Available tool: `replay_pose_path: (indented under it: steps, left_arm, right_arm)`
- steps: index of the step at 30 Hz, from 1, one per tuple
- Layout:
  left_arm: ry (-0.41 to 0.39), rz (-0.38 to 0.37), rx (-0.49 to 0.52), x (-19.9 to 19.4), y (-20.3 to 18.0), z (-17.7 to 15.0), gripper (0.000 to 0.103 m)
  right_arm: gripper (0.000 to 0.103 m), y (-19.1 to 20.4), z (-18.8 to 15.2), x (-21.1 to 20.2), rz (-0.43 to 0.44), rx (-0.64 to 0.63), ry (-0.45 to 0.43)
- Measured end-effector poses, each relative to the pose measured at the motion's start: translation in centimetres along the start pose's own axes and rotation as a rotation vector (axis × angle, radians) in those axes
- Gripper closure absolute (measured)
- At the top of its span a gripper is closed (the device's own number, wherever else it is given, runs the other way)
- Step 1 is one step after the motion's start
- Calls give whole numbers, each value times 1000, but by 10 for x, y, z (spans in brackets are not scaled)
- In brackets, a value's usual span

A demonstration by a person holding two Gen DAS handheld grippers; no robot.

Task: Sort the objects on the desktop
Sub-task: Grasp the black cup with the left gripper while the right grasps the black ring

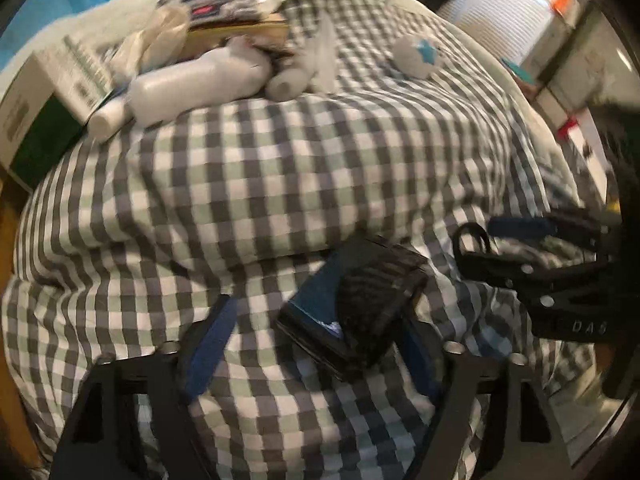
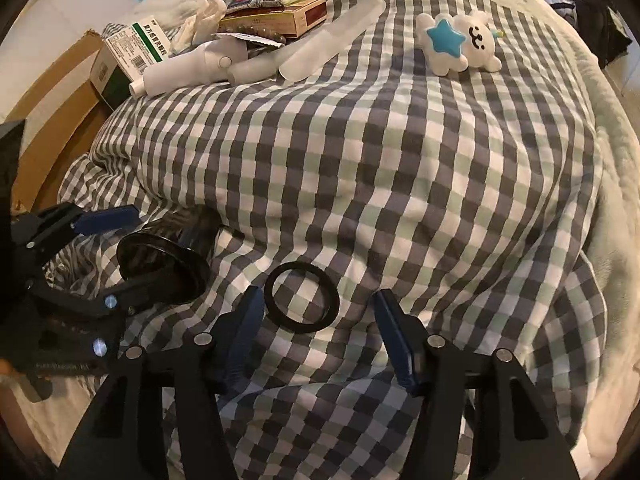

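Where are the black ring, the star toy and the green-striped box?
black ring [image 2: 280, 314]: right wrist view, on its lower left band.
star toy [image 2: 444, 38]: right wrist view, on its blue star.
green-striped box [image 2: 134, 46]: right wrist view, on its printed top face.

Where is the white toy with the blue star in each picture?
Left wrist view: the toy lies near the top, right of the middle, blurred, on the checked cloth.
Right wrist view: the toy lies at the upper right on the same cloth.
Shared landmark: the white bottle lying on its side, to the left of the toy in both views.
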State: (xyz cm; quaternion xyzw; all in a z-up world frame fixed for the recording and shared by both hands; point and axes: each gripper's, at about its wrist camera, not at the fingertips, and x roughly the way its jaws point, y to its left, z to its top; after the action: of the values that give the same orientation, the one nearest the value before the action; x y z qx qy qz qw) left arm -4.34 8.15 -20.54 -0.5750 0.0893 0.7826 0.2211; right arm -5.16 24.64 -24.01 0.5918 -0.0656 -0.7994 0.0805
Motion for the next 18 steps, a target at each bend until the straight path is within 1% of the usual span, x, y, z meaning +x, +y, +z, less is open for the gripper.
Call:
replay_pose_path:
  steps: [2, 4, 7, 8, 9, 10, 11, 12, 15, 18]
  left_arm:
    - [4, -5, -12, 0, 6, 1, 63]
    - [-3, -15, -16, -2, 11, 0, 76]
    - [-20, -19, -19, -5, 14, -1, 88]
    - [-24, -18, -20, -7, 16, -2, 91]
    - [-27, -19, -25, -9, 19, -2, 91]
    - [-30, -21, -33, -11, 23, -2, 91]
    - [-34, -25, -41, -12, 26, -1, 91]
    - [-44, -26, -49, -14, 28, 0, 91]
    - [-78, -19, -55, -23, 33, 5, 91]
    - [-115, 27, -38, -31, 36, 6, 92]
  right_arm:
    - [51, -3, 0, 0, 2, 10, 1]
    - [55, -4, 0, 1, -4, 11, 6]
    - [61, -5, 0, 0, -14, 9, 8]
    - [64, -5, 0, -1, -15, 8, 8]
    - [72, -6, -1, -2, -18, 8, 7]
    - [77, -7, -2, -3, -30, 4, 7]
    - [86, -8, -2, -4, -28, 1, 6]
    - [89, -8, -2, -6, -21, 3, 5]
    - [91, -9, -4, -9, 3, 2, 11]
    - [91, -6, -6, -13, 14, -6, 7]
